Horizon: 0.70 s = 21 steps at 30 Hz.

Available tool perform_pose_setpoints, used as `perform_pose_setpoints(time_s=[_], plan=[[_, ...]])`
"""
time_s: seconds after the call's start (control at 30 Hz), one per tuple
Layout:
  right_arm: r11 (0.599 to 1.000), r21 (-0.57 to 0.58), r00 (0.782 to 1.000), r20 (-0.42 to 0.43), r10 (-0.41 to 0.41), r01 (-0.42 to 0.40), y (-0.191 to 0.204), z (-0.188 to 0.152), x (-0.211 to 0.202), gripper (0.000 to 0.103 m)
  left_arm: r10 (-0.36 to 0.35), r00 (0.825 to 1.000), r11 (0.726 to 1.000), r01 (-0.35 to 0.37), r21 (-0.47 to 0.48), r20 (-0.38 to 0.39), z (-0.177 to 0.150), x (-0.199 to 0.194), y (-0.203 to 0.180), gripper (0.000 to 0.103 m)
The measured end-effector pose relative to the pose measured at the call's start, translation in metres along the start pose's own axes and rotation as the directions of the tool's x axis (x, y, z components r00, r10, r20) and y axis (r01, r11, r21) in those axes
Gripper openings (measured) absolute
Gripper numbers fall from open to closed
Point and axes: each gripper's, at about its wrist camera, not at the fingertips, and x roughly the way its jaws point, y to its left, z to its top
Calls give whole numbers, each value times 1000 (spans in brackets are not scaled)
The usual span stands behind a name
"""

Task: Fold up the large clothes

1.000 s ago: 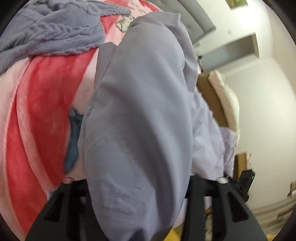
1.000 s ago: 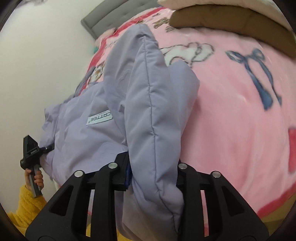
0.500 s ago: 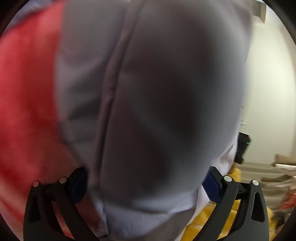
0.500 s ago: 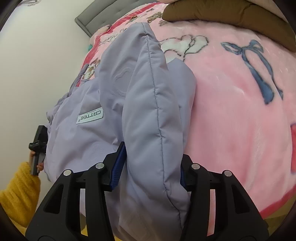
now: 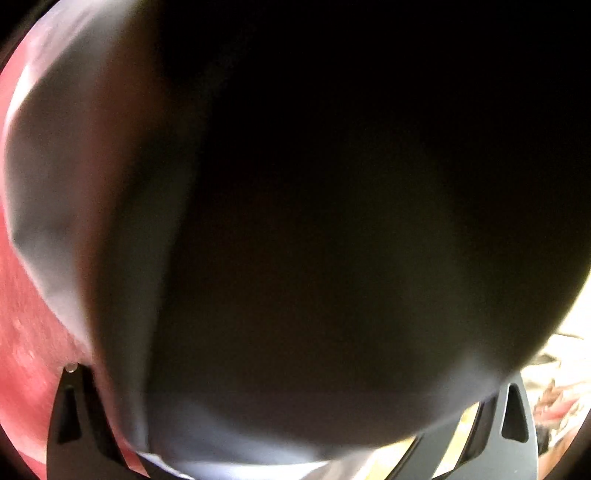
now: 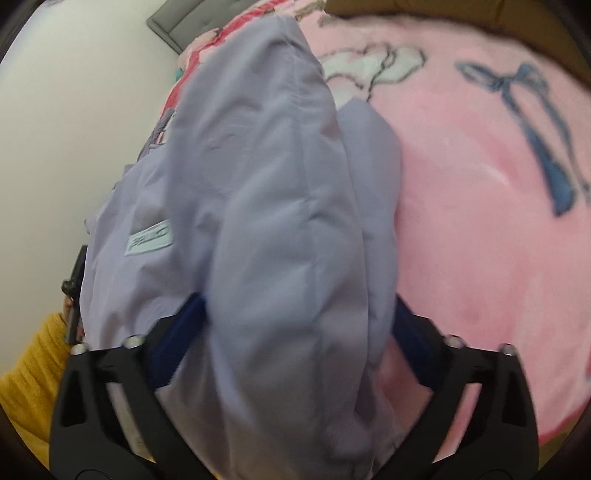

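Observation:
A lilac padded jacket (image 6: 266, 206) lies on a pink bed blanket (image 6: 480, 229). In the right wrist view a thick fold of it lies between the fingers of my right gripper (image 6: 299, 325), which stand wide apart. In the left wrist view the jacket (image 5: 55, 177) covers the lens and most of the picture is dark. The fingers of my left gripper (image 5: 288, 435) show only at the lower corners, wide apart, with the cloth between them. The left gripper's body (image 6: 75, 288) shows at the jacket's left edge in the right wrist view.
A brown pillow (image 6: 517, 40) lies at the far right of the bed and a grey headboard (image 6: 173, 29) stands at the back. A white wall (image 6: 74, 110) is on the left. A yellow sleeve (image 6: 29, 362) is at the lower left. The red blanket (image 5: 22, 350) shows at the left.
Both grippers have opened wider around the jacket. The jacket has come down over the left camera and darkened it. The right gripper has moved closer over the jacket.

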Motion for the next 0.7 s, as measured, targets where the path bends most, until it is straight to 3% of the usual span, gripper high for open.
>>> perform_pose_setpoints(time_s=[0.03,0.1,0.17,0.2,0.27,0.37,0.4,0.47,0.6,0.7], plan=[[999,22,999,-24,23,-23,-3,2,7,95,3,1000,1000,-3,-26,23,-4,-2,0,99],[994,79,995,-48,85,-82,-7,4,21,76,20,998,999,-17,-51,53,-9,-4,-2,99],[997,52,998,-15,63,-62,4,4,18,55,65,992,994,-55,-93,108,-19,-9,-7,96],[998,39,999,-4,47,-46,10,4,15,51,91,985,992,-77,-102,144,-26,-12,-14,85],[998,37,999,9,41,-41,19,4,6,38,78,973,992,-55,-112,215,-38,-20,-23,64],[998,12,997,48,61,-61,30,3,-15,31,45,947,989,2,-146,319,-64,-37,-25,45],[996,21,994,78,81,-83,34,1,-27,30,26,930,990,27,-139,366,-78,-45,-29,38],[994,9,986,123,111,-113,45,-2,-46,28,34,899,996,5,-87,437,-102,-60,-46,31],[989,-141,977,201,64,-36,90,-21,-87,28,10,845,1000,-16,8,534,-150,-81,-90,29],[985,-169,958,277,74,-27,101,-39,-119,28,-21,815,1000,5,29,578,-181,-88,-103,29]])
